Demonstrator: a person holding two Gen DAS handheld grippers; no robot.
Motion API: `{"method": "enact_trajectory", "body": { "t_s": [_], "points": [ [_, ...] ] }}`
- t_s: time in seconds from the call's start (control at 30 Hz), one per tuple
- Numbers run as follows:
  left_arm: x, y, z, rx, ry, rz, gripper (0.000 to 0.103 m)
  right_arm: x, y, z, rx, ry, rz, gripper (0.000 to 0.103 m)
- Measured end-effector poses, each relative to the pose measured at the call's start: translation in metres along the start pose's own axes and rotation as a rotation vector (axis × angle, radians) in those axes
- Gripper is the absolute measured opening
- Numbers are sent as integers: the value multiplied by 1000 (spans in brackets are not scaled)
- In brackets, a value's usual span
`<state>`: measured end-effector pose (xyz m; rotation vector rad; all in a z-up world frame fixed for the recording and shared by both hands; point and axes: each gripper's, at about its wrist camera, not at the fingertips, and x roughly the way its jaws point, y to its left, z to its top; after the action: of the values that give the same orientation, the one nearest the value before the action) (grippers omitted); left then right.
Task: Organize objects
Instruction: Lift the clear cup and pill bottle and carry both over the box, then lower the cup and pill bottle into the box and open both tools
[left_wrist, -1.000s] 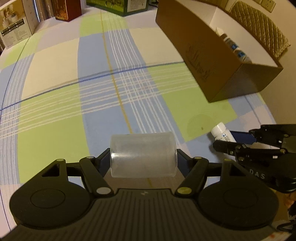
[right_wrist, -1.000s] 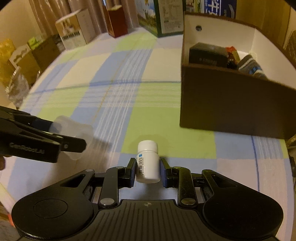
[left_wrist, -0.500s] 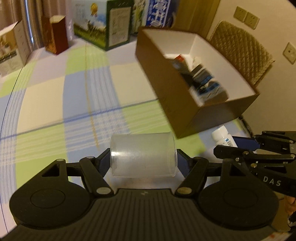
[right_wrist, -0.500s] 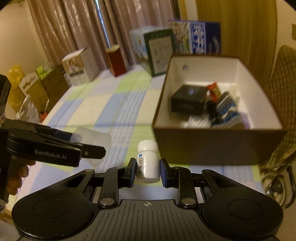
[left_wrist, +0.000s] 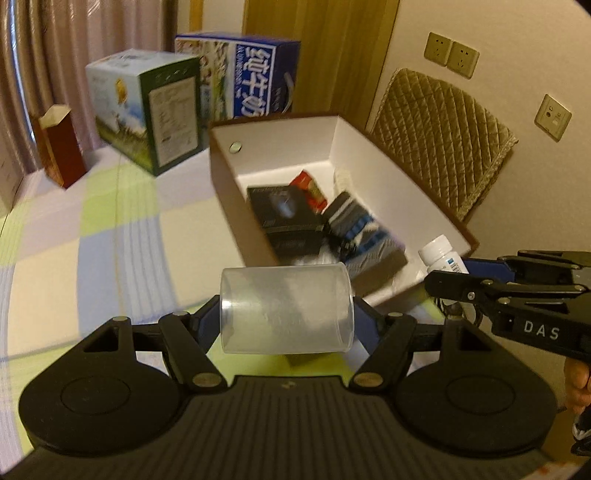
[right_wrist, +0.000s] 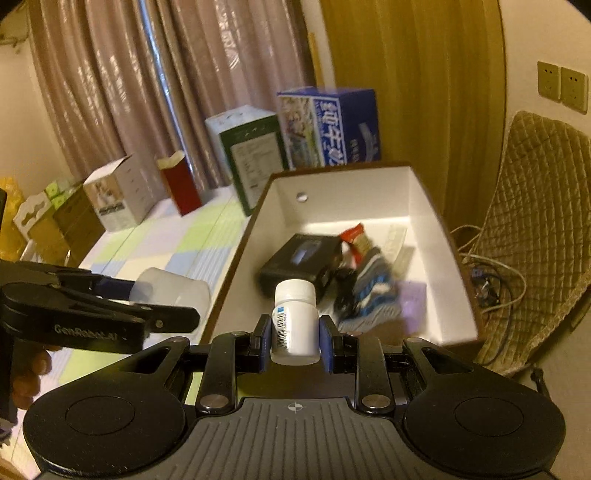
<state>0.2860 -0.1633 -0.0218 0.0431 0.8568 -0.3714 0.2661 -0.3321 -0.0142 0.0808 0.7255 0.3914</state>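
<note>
**Cup and bottle held above the open box**

The left tool (left_wrist: 286, 312) is clamped on a clear plastic cup (left_wrist: 286, 308), its pads pressing the cup's two ends. The cup lies on its side, long axis running left to right across the lower middle of the left wrist frame, wider rim toward the right. In the right wrist view the same cup (right_wrist: 170, 290) shows at middle left, just beside the box's left wall.

The right tool (right_wrist: 294, 334) is clamped on a white pill bottle (right_wrist: 295, 321). The bottle's long axis runs away from the camera along the fingers, white cap at the far end, barcode label on its left side. In the left wrist view the bottle (left_wrist: 441, 254) pokes up at the right edge, cap toward upper left.

Ahead of both lies a brown cardboard box (left_wrist: 236, 206) with a white inside, open at the top, holding a black case (right_wrist: 301, 264), a red packet (right_wrist: 354, 240) and blue-striped items. It sits on a counter under a checked cloth (left_wrist: 92, 240). Cartons (left_wrist: 147, 107) stand at the far edge, upper left of frame.
</note>
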Motion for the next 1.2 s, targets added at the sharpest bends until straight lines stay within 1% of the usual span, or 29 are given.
{"method": "enact_trajectory", "body": {
  "t_s": [0.13,0.23,0.33,0.63,0.93,1.2],
  "points": [
    [20,-10,21,14,-9,4,69,15,-17,19,7,-19,0,24],
    [35,-14,37,20,-12,4,69,32,-31,32,25,-16,-1,24],
    [52,-14,54,24,-8,9,69,51,-45,44,43,-1,-5,24],
    [110,-8,92,41,21,60,69,108,-80,73,78,42,-16,24],
    [166,-2,121,74,60,84,69,157,-101,86,95,90,-25,24],
    [197,0,137,94,77,103,69,178,-111,95,114,105,-14,24]
  ]
}}
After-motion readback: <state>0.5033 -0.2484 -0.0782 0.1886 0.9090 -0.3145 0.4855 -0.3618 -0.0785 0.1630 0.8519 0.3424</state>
